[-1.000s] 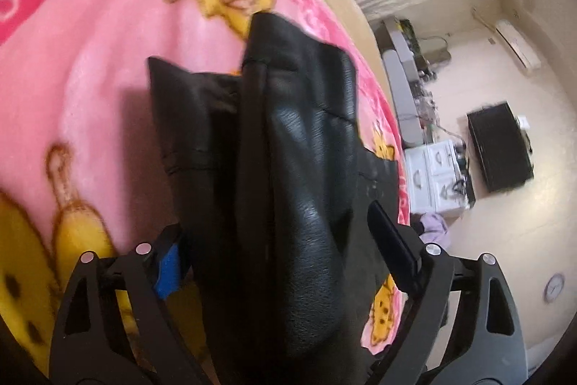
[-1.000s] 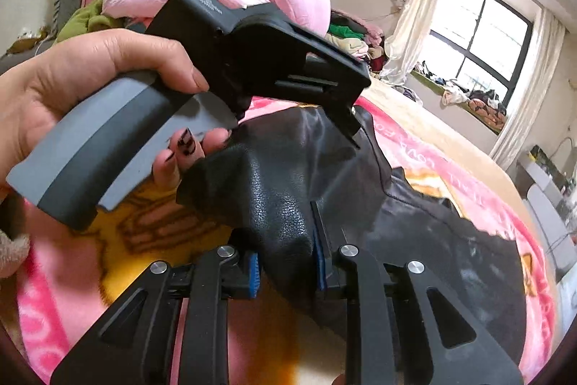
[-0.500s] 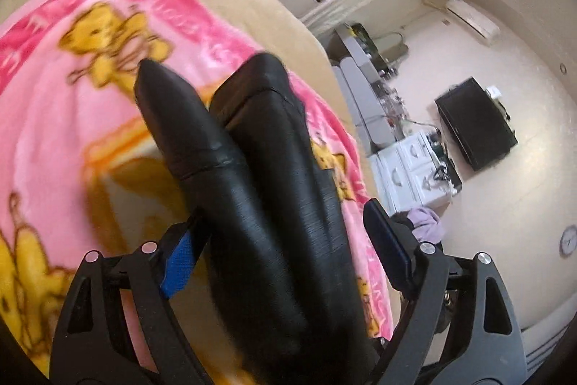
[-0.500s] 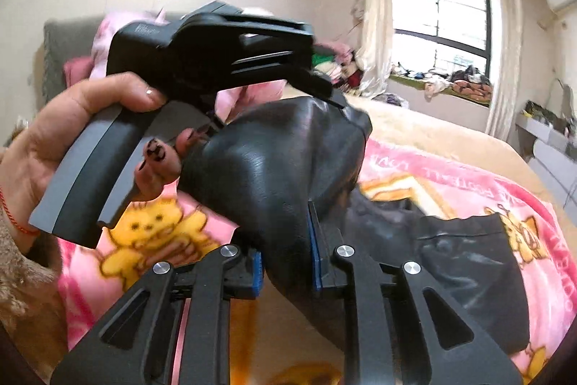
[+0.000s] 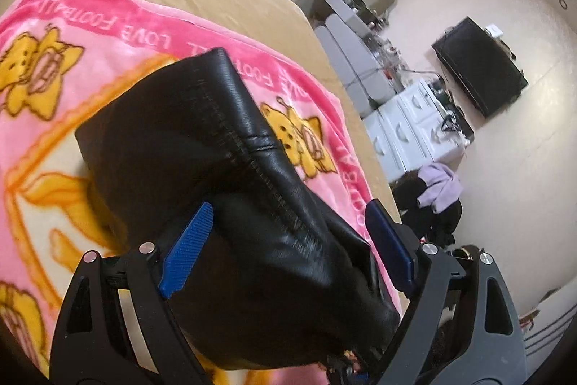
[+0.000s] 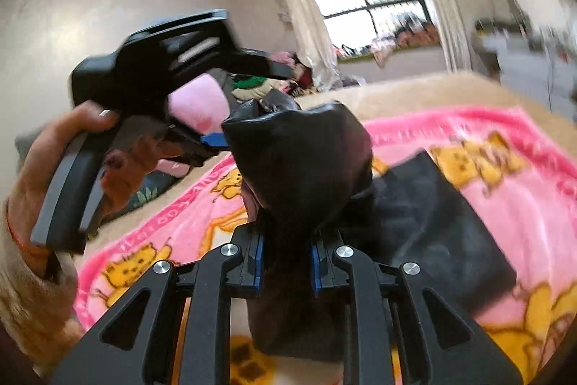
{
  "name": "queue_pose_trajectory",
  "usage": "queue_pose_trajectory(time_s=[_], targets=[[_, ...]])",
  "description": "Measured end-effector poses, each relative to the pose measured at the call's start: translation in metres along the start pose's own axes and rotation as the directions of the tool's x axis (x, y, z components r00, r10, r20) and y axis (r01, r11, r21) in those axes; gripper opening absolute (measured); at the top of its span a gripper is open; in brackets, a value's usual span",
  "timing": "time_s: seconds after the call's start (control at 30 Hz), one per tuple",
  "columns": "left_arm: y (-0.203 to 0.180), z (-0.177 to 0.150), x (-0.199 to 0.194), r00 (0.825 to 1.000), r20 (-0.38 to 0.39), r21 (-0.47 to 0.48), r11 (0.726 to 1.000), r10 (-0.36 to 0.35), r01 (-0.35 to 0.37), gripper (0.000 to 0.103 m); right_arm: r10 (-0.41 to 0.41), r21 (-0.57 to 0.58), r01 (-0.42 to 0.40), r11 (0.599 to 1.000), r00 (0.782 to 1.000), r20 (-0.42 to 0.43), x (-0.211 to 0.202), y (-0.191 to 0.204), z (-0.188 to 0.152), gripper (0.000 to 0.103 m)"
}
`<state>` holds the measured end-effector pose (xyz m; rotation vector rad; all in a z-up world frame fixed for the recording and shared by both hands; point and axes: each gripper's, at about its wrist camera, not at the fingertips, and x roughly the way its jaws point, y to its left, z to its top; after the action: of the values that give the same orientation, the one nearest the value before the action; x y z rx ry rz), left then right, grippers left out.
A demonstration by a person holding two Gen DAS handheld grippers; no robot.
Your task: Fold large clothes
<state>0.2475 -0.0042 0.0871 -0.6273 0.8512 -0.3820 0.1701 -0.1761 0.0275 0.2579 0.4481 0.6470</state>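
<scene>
- Left wrist view: my left gripper (image 5: 288, 240) has its blue pads spread wide, with a thick bundle of the black leather garment (image 5: 230, 168) filling the gap. The left pad seems to touch the leather; the right pad stands just clear, so I cannot tell whether this is a real grip.
- The garment's stitched seam runs away from the camera, up and to the left. That is its long axis here, ending in a folded corner held above the pink blanket (image 5: 72, 67).
- Right wrist view: my right gripper (image 6: 286, 264) is closed to a narrow gap, pinching a gathered fold of the black leather garment (image 6: 303, 168). The bunch rises from the jaws, and the rest trails right, lying flat on the pink blanket (image 6: 523, 197).
- The left gripper (image 6: 216, 139) meets the same lifted bunch from the left.
- My judgement: a fold is mid-carry, with the lifted end raised over the flat part. Next I should lower both hands together, lay the end square on the flat half, then let go.
</scene>
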Motion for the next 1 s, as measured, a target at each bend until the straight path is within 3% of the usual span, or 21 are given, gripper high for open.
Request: queue_pose_trajectory(time_s=[0.17,0.3,0.4,0.47,0.53,0.57,0.63,0.73,0.77,0.9,1.0], targets=[[0.013,-0.016,-0.006,0.998,0.024,0.01,0.998,0.057,-0.058,0.082,0.027,0.191,-0.022,0.981,0.999,-0.021,-0.017,-0.039,-0.016,0.018],[0.037,-0.04,-0.009,0.987,0.017,0.03,0.986,0.161,-0.161,0.083,0.04,0.286,-0.027,0.958,0.998,-0.041,-0.021,-0.059,-0.026,0.018],[0.054,-0.059,-0.002,0.976,-0.006,0.068,0.974,0.217,-0.216,0.086,0.073,0.406,-0.039,0.913,0.995,-0.069,-0.015,-0.074,-0.042,0.018],[0.058,-0.068,0.007,0.975,-0.03,0.089,0.972,0.222,-0.218,0.086,0.093,0.462,-0.044,0.886,0.992,-0.084,-0.013,-0.079,-0.051,0.019],[0.059,-0.079,0.023,0.981,-0.062,0.111,0.978,0.182,-0.174,0.088,0.107,0.47,-0.041,0.882,0.988,-0.115,-0.006,-0.078,-0.054,0.023],[0.059,-0.084,0.032,0.982,-0.089,0.125,0.98,0.168,-0.157,0.088,0.107,0.462,-0.035,0.886,0.986,-0.131,-0.004,-0.076,-0.055,0.028],[0.059,-0.094,0.045,0.977,-0.129,0.141,0.978,0.172,-0.154,0.091,0.08,0.421,-0.003,0.907,0.983,-0.164,-0.005,-0.064,-0.053,0.054],[0.06,-0.103,0.05,0.977,-0.098,0.184,0.968,0.189,-0.169,0.093,0.028,0.303,0.039,0.952,0.976,-0.214,-0.005,-0.049,-0.039,0.077],[0.062,-0.103,0.048,0.979,-0.094,0.181,0.97,0.178,-0.159,0.093,0.026,0.286,0.038,0.958,0.975,-0.218,-0.006,-0.046,-0.033,0.092],[0.066,-0.102,0.045,0.982,-0.104,0.184,0.974,0.157,-0.136,0.093,0.023,0.267,0.034,0.963,0.978,-0.209,-0.004,-0.045,0.011,0.098],[0.066,-0.102,0.044,0.982,-0.115,0.187,0.974,0.15,-0.127,0.093,0.041,0.266,0.042,0.963,0.954,-0.298,0.022,-0.049,0.046,0.098]])
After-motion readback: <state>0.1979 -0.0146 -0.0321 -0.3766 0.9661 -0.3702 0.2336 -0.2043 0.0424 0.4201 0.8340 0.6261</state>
